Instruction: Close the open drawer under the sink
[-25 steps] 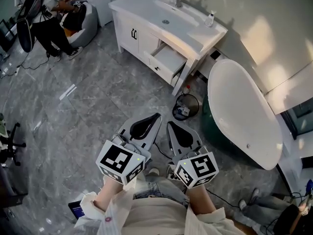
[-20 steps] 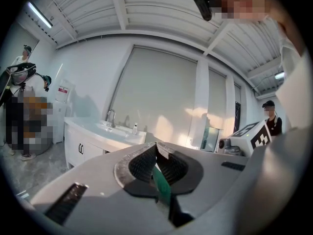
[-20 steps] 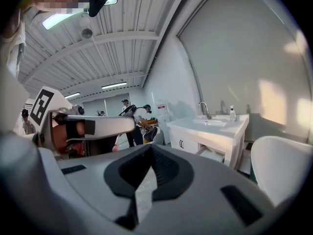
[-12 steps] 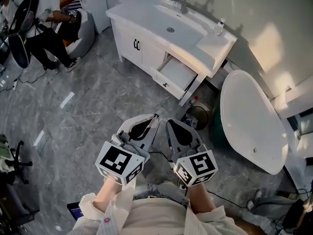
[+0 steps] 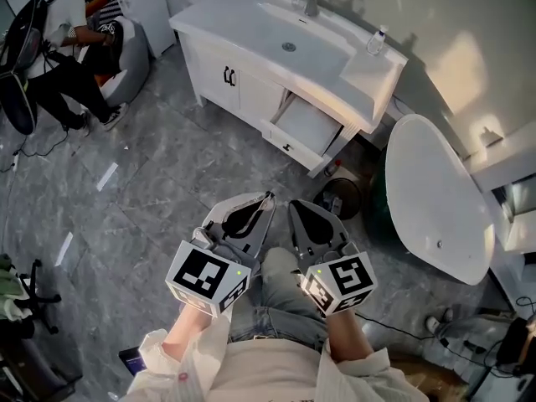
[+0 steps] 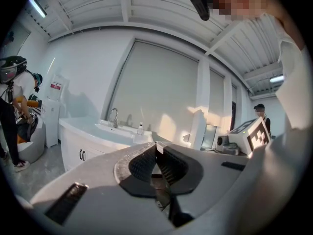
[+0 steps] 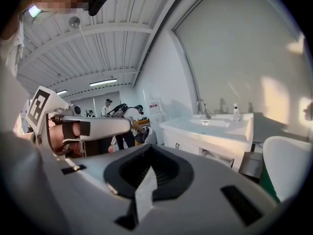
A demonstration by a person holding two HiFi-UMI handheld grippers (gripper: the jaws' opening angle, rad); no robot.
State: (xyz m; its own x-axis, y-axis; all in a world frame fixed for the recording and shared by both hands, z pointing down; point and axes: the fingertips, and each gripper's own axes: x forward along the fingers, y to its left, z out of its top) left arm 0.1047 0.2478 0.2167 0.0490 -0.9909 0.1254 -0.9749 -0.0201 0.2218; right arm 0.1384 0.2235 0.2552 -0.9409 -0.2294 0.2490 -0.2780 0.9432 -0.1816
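Left gripper (image 5: 266, 198), lower centre, jaws pressed together, empty. Right gripper (image 5: 295, 204) beside it, same. Cabinet (image 5: 219, 72) sits nearer than a second ago: approach only. Drawer (image 5: 307, 126), upper centre, pulled out, untouched. Left gripper view hides the drawer; head and right gripper views show it.

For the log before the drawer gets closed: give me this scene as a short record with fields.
drawer: open, pulled out below the sink
left tongs: shut, empty, close to the body, well short of the drawer
right tongs: shut, empty, beside the left tongs
bottle: upright at the sink's right end
bin: dark, between the drawer and the tub
task: not yet begun
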